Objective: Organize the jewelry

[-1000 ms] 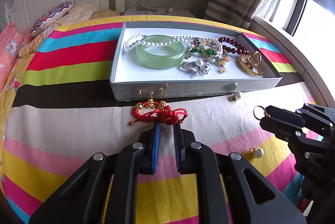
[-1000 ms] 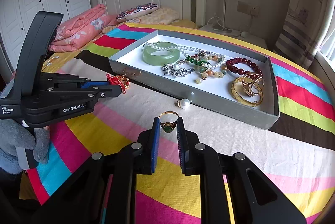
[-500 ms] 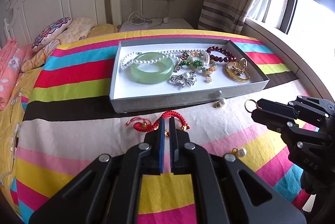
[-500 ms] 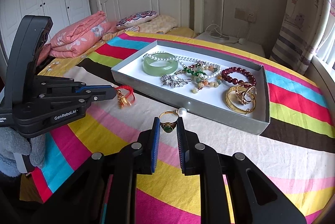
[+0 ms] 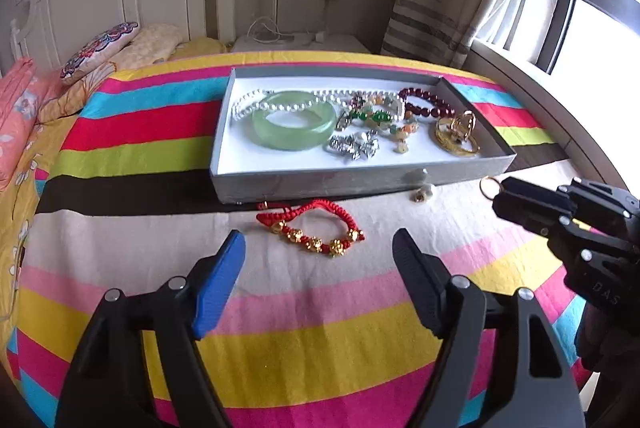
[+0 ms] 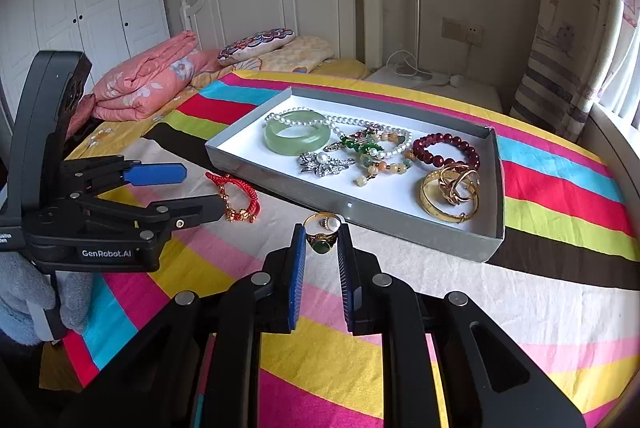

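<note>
A grey jewelry tray [image 5: 360,183] [image 6: 400,224] sits on the striped bedspread, holding a green jade bangle [image 5: 294,125] [image 6: 297,137], pearls, bead bracelets, a silver brooch and gold bangles. A red cord bracelet with gold beads [image 5: 316,228] [image 6: 240,197] lies on the cloth in front of the tray. My left gripper [image 5: 320,256] [image 6: 200,189] is open, just behind the bracelet. My right gripper [image 6: 322,248] [image 5: 500,197] is shut on a gold ring with a green stone [image 6: 321,234] [image 5: 489,186], held near the tray's front wall.
A pearl earring [image 5: 424,193] lies on the cloth by the tray's front wall. Pillows [image 6: 256,43] and a folded pink quilt [image 6: 148,79] lie by the white headboard. A window and curtain are on the right.
My left gripper opened and let go of the red bracelet, which now lies on the cloth. Both grippers drew back a little. The right gripper still holds the ring.
</note>
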Demonstrator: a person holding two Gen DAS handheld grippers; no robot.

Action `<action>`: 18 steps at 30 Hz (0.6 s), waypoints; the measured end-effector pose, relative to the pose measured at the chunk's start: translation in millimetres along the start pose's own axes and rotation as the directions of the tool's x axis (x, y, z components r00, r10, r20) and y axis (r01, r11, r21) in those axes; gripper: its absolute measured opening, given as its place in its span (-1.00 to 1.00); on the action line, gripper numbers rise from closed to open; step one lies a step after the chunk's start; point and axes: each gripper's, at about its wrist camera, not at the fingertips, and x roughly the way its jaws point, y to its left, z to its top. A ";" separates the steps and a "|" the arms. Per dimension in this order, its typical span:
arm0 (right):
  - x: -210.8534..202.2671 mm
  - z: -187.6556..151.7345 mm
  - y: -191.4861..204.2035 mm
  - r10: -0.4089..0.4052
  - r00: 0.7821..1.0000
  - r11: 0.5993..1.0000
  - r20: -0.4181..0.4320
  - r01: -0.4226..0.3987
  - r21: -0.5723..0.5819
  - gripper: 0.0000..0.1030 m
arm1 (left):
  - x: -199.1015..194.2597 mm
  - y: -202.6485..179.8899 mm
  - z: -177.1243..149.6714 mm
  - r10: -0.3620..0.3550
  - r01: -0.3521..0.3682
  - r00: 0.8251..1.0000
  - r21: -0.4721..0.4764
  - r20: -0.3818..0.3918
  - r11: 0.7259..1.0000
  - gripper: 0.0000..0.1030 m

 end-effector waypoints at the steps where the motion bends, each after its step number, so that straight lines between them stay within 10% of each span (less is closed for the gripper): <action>1: -0.1 -0.4 0.0 0.000 1.000 1.000 0.000 0.000 0.002 -0.70 | 4.7 0.6 -0.3 -0.001 0.001 1.000 0.004 -0.010 1.000 0.46; 7: 3.8 -1.7 3.8 0.010 1.000 1.000 -0.006 -0.010 0.002 -0.70 | 38.9 11.0 18.0 0.025 -0.027 0.998 -0.031 -0.064 0.999 0.33; 10: 3.4 -2.4 4.8 0.013 1.000 1.000 -0.005 -0.013 0.002 -0.70 | 44.3 12.2 24.9 0.061 -0.062 0.995 -0.005 -0.075 0.998 -0.88; 18: -3.0 -1.7 2.1 0.018 1.000 1.000 0.016 -0.019 0.011 -0.70 | 8.2 -7.5 21.5 -0.004 0.004 1.000 0.057 0.014 0.998 -0.88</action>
